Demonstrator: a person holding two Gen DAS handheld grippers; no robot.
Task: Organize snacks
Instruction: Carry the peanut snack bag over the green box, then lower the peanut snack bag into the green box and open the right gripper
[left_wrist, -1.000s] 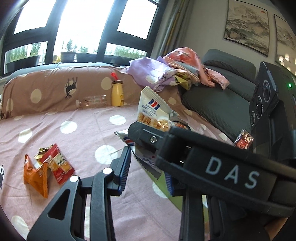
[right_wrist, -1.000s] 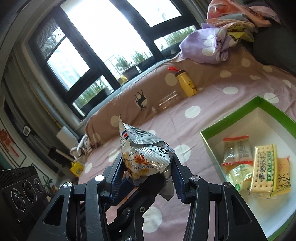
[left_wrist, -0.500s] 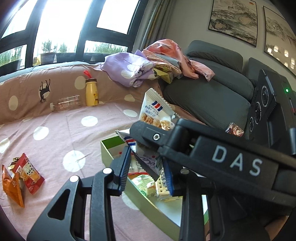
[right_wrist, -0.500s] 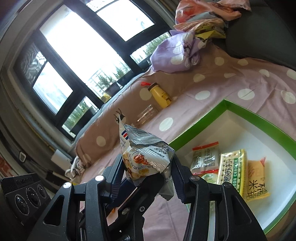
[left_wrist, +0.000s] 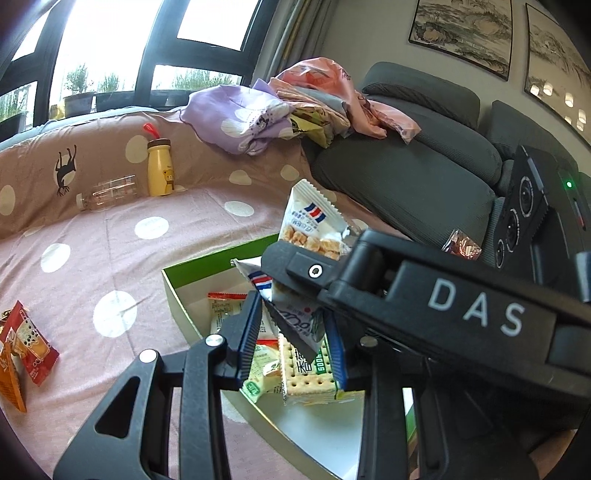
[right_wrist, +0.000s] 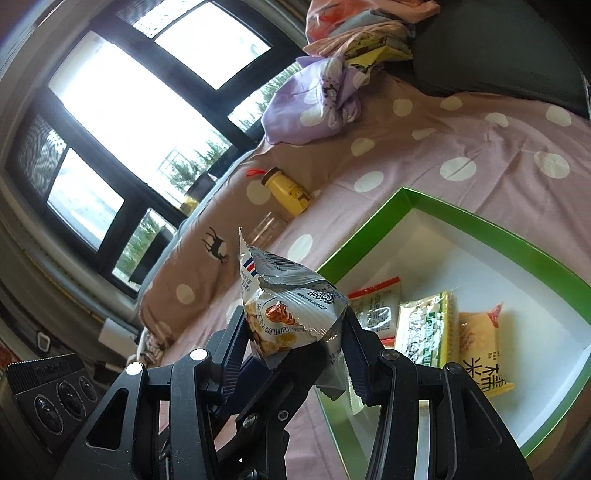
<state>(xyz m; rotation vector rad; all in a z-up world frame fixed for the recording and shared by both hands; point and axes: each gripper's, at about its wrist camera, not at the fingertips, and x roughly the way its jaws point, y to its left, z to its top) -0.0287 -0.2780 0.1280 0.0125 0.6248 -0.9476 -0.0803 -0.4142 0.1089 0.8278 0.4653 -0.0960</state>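
A green-rimmed white box (right_wrist: 461, 218) lies on the pink dotted sheet and holds several snack packs, among them a cracker pack (right_wrist: 424, 332) and a yellow rice snack (right_wrist: 484, 354). My right gripper (right_wrist: 295, 332) is shut on a silver-white snack bag (right_wrist: 288, 310), held above the box's near-left corner. In the left wrist view the right gripper crosses in front, and a second white bag (left_wrist: 295, 317) sits between my left gripper's jaws (left_wrist: 295, 332), above the box (left_wrist: 192, 266). Red and orange packs (left_wrist: 26, 350) lie at the left.
A yellow bottle (left_wrist: 159, 168) and a clear plastic bottle (left_wrist: 107, 192) lie by the brown dotted cushion. Piled clothes (left_wrist: 295, 110) sit on the grey sofa (left_wrist: 406, 177). A small foil pack (left_wrist: 461, 243) rests near the sofa.
Both grippers moved right with their bags, from over the sheet to over the box. The box now fills more of both views and the loose packs slid to the left edge.
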